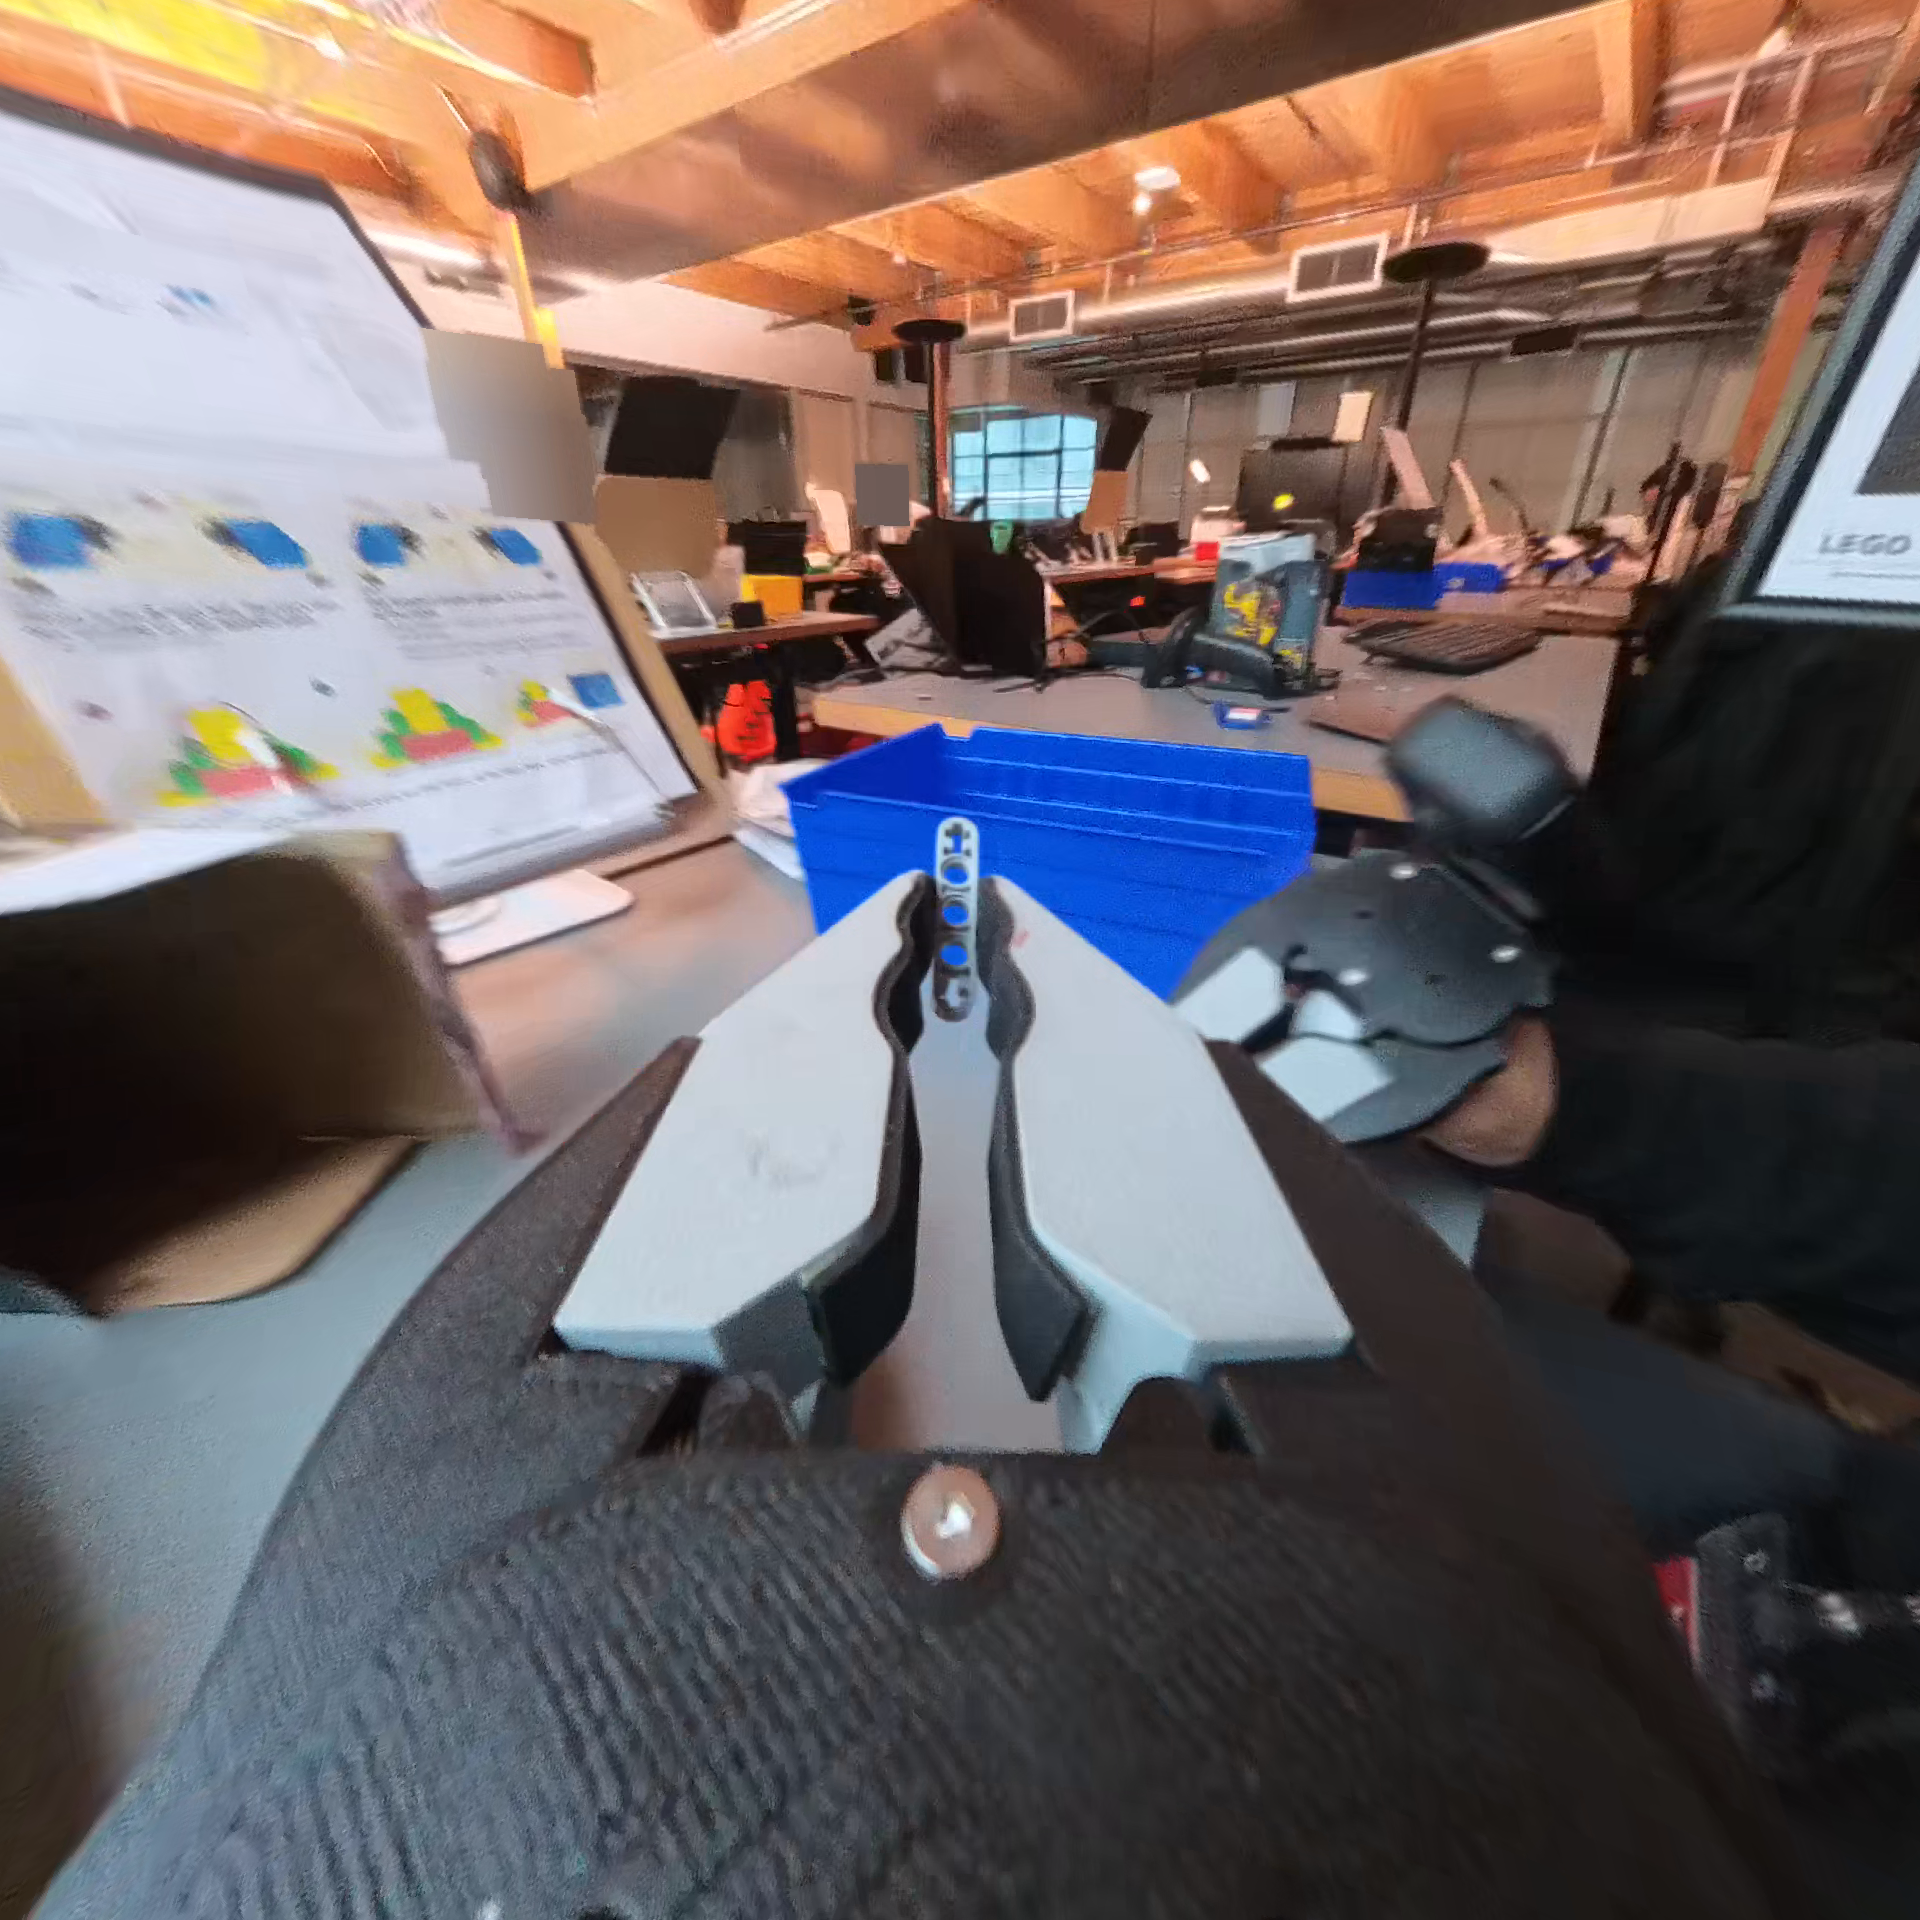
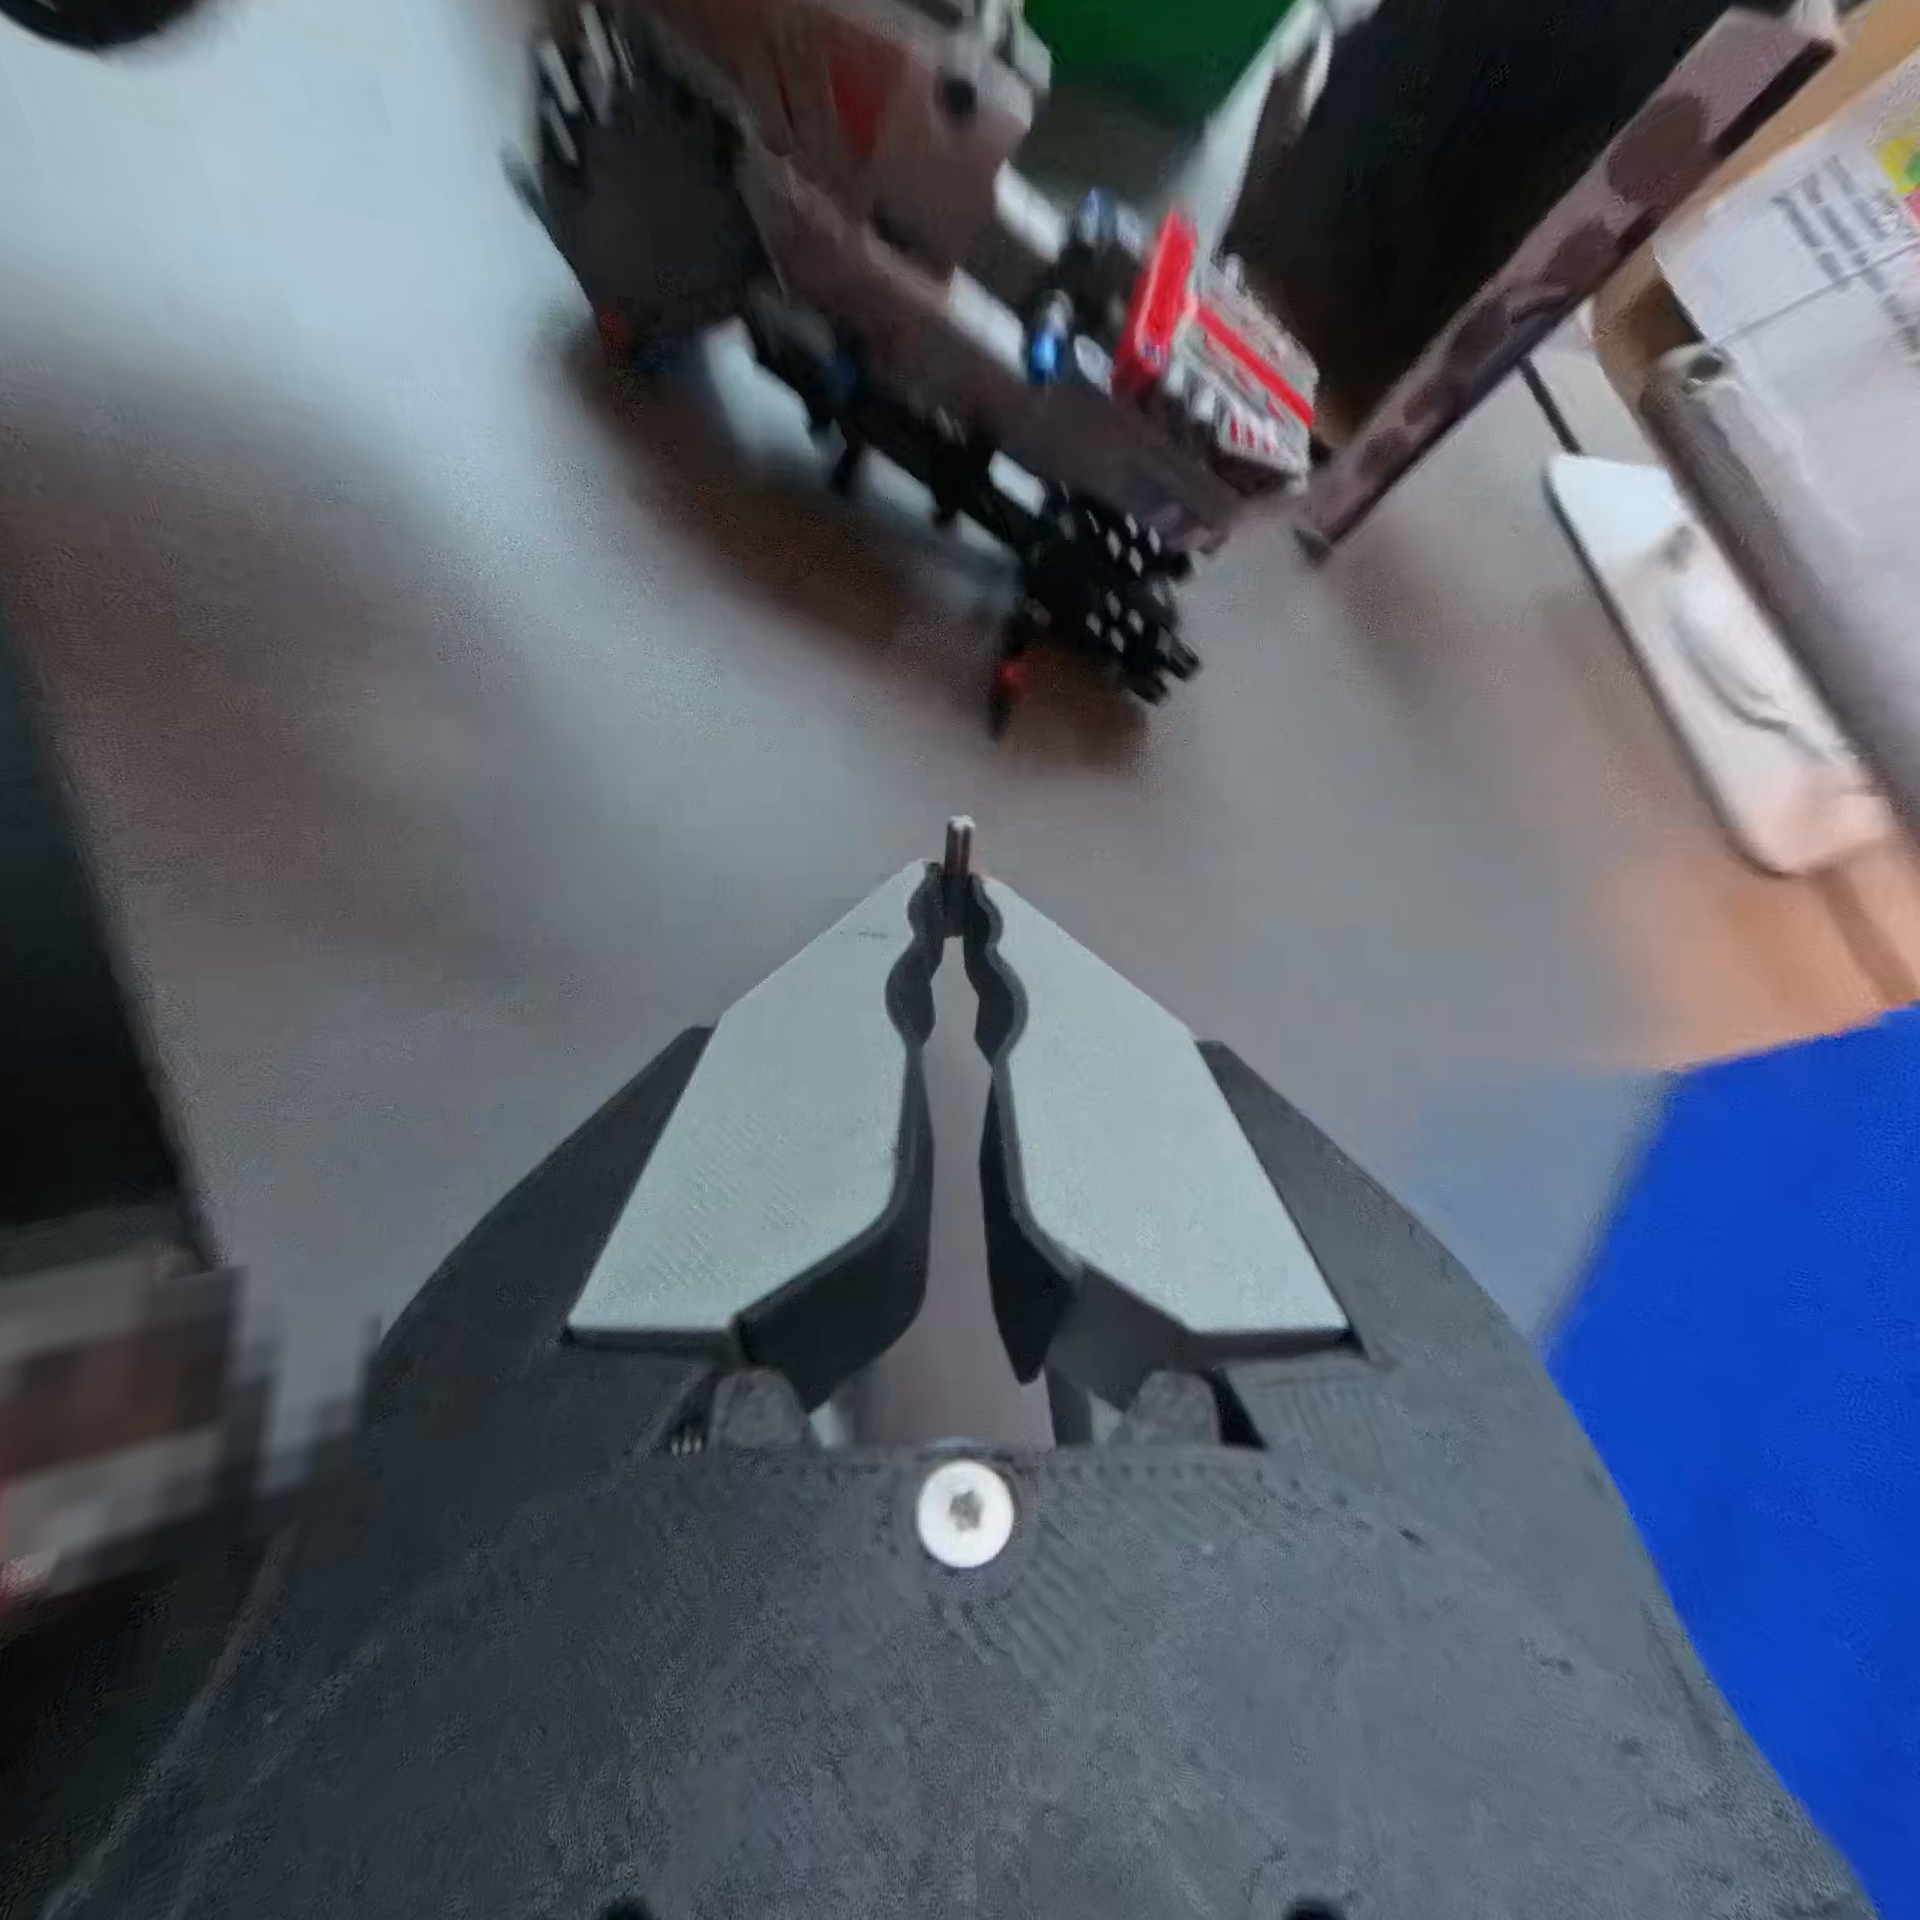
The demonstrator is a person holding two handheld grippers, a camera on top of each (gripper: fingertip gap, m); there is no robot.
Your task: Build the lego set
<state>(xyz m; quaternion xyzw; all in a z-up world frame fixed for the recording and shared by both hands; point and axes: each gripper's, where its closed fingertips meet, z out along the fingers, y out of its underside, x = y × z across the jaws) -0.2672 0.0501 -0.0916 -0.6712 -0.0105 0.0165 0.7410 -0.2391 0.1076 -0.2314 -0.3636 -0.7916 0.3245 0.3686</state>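
Left wrist view. Nearest the lens, the left gripper (image 1: 953, 883) has its two grey fingers closed on a thin grey lego beam (image 1: 953, 914) with a row of holes. The beam stands upright between the fingertips, its rounded upper end rising above them, and blue shows through its holes. Just behind it sits a blue bin (image 1: 1049, 831) on the grey table (image 1: 644, 997). To the right, the right gripper (image 1: 1247, 1023) enters low beside the bin, seen from the side and held by a hand (image 1: 1496, 1101). To the left lies an open cardboard box (image 1: 208, 1039), and behind it a monitor (image 1: 260, 468) shows coloured building steps. A workshop with desks fills the far background.

Right wrist view. Nearest the lens, the right gripper (image 2: 957, 883) has its tips pinched on a small dark lego pin (image 2: 957, 844) that juts forward past them. Beyond it, on the table (image 2: 416, 623), lies a partly built lego model (image 2: 935, 343), black with red, grey and blue parts, heavily blurred. At the right edge, the bin (image 2: 1766, 1351) shows near the lens and the monitor's white foot (image 2: 1704, 665) farther off.
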